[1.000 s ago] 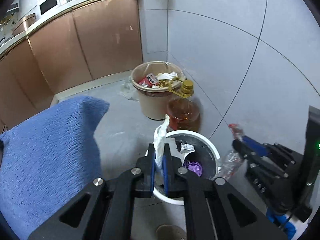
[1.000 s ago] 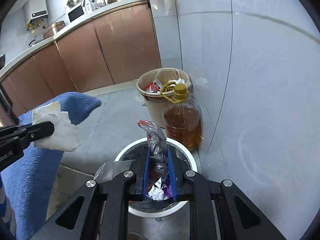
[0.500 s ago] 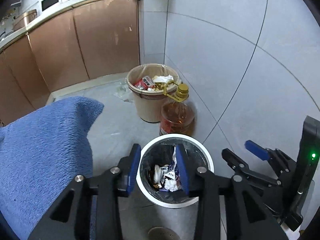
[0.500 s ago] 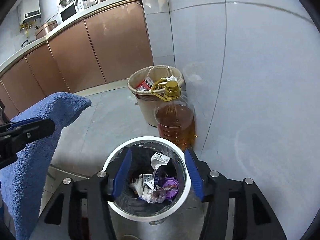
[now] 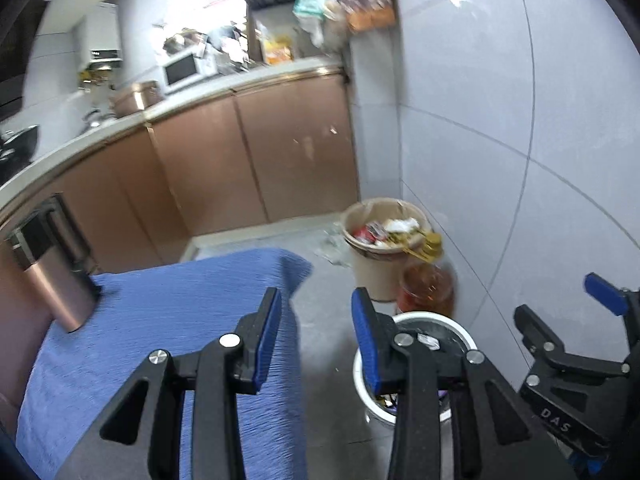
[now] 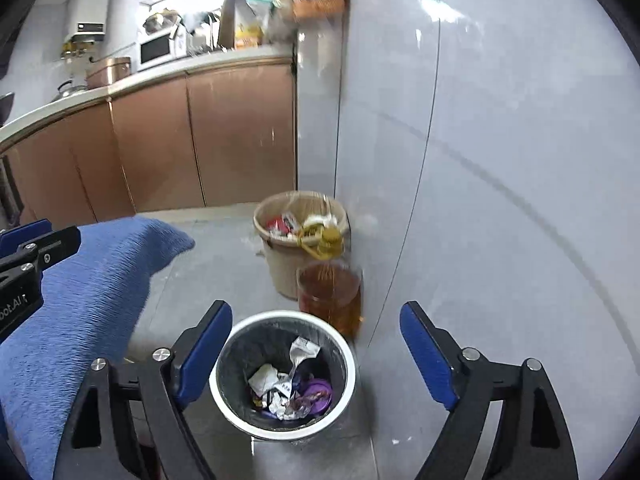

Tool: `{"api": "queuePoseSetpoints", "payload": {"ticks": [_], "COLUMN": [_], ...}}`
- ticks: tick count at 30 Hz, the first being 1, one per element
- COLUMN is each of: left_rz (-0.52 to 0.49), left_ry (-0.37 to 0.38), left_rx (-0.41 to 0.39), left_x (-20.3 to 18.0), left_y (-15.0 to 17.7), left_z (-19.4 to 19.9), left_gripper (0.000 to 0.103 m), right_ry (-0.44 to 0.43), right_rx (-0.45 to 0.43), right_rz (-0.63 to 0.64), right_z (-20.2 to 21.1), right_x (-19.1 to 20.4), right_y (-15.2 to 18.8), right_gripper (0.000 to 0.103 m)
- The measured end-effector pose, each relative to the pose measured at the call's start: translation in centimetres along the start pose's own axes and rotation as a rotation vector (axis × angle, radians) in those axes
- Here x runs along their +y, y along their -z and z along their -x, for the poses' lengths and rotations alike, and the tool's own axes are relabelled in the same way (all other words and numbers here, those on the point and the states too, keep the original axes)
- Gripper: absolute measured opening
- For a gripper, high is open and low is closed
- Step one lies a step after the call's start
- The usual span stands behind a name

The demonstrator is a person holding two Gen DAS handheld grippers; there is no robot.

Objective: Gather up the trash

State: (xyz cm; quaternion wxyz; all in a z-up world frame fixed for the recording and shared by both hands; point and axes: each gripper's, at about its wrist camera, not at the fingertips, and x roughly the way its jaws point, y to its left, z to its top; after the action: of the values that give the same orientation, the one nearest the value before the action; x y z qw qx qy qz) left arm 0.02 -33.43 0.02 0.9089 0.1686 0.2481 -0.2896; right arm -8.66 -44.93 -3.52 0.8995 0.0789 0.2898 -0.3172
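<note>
A white-rimmed trash bin with a dark liner stands on the floor by the wall. Crumpled wrappers and tissue lie inside it. My right gripper is open and empty, high above the bin. My left gripper is open and empty, raised to the left of the bin's rim, over the edge of the blue cloth. The right gripper also shows at the right of the left wrist view.
A beige bin full of rubbish stands behind the trash bin, with a jug of amber oil beside it. The grey tiled wall is on the right. Brown kitchen cabinets are at the back. A steel pedal bin stands left.
Both grippers opened and dropped the tissue and the wrapper into the trash bin. Both have since lifted and tilted up, the left one shifting left over the blue cloth.
</note>
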Motion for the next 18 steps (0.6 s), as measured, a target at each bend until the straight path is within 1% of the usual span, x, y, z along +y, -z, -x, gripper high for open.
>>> {"api": "queuePoseSetpoints", "payload": {"ticks": [4,6,7,8,10,14,15,17,18], "left_rz": [0.037,0.058,0.068,0.074,0.083,0.115,0.119,0.129,0.134], "left_ry": [-0.058,-0.096,-0.126,-0.148,-0.174,-0.205,-0.21,-0.226,-0.236], "left_rx": [-0.047,-0.072,-0.093,-0.112,-0.133,-0.149,-0.152,-0.161,-0.168], "left_x": [2.7,4.0,4.8,5.4,6.3,7.9,8.0,8.6,8.9], "left_y": [0.2,0.4,0.6,0.9,1.1,1.9,2.0,2.4,2.6], "left_z": [3.1,4.6,5.6,6.4,7.6,9.8,10.2,11.1,11.6], "left_gripper": [0.035,0.041,0.049,0.051,0.051,0.052,0.053,0.06,0.061], "right_ry": [-0.013,-0.023,-0.025,-0.029,-0.04,-0.061,-0.064,-0.068,-0.068], "right_rx": [-0.061,-0.095,-0.105,-0.121,-0.14,-0.177,-0.185,-0.196,-0.2], "right_rz": [0.015,0.032,0.037,0.046,0.056,0.074,0.078,0.086,0.091], "right_z": [2.6,4.0,4.4,5.1,5.9,7.7,8.1,8.6,8.9], "right_x": [1.2,2.0,2.2,2.7,3.2,4.3,4.5,5.0,5.2], "right_y": [-0.8,-1.2,-1.3,-1.5,-1.7,-2.0,-2.0,-2.0,-1.9], "right_gripper": [0.097,0.1,0.1,0.101,0.103,0.103,0.103,0.103,0.103]}}
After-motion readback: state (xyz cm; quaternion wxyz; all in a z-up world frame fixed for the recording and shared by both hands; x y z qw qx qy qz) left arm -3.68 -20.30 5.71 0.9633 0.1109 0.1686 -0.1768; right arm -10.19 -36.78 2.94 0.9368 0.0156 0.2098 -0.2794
